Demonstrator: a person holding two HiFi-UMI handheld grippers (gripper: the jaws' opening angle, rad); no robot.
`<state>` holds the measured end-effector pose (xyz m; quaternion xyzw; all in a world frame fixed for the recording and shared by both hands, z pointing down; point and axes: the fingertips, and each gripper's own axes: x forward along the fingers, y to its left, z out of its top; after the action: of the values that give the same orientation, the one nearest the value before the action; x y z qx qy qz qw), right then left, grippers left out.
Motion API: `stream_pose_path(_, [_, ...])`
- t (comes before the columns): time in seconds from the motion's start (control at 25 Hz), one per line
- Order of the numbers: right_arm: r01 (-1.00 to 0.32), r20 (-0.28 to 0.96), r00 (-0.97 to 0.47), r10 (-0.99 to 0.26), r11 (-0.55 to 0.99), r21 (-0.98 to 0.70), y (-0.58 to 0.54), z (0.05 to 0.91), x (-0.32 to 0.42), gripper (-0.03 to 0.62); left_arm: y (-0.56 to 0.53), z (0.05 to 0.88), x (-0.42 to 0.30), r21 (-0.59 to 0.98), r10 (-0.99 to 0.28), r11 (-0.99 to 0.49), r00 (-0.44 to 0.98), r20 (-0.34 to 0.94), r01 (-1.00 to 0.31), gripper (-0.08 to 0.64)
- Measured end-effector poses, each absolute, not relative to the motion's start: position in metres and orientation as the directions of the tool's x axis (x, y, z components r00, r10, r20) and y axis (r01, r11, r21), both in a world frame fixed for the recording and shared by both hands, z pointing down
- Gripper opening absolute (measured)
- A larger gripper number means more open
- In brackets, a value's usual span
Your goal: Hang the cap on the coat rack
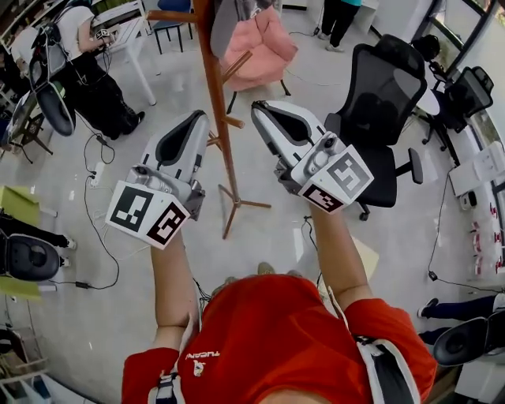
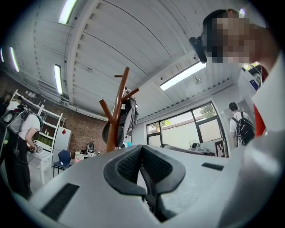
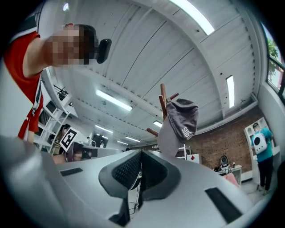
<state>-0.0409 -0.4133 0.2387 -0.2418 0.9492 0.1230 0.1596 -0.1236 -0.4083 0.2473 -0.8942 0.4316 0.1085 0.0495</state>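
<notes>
The grey cap hangs on an upper peg of the wooden coat rack, just ahead of both grippers. In the right gripper view the cap shows white lettering and droops from the rack's top, apart from the jaws. The left gripper view has the cap behind the rack pole. My left gripper points up beside the pole on its left, jaws shut with nothing between them. To the pole's right, my right gripper is shut and empty as well.
A black office chair stands right of the rack and a pink chair behind it. The rack's feet spread over the floor. A person works at a white table at the far left. Cables trail across the floor.
</notes>
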Motion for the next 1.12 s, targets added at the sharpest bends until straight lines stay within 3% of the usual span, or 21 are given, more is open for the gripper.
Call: stream_pose_path(1.12, [-0.474, -0.389, -0.827, -0.406, 0.875, 0.095, -0.401, 0.241, -0.038, 0.023, -0.397, 0.251, -0.120, 0.004, -0.768, -0.616, 0.599, -0.224, -0.788, 0.008])
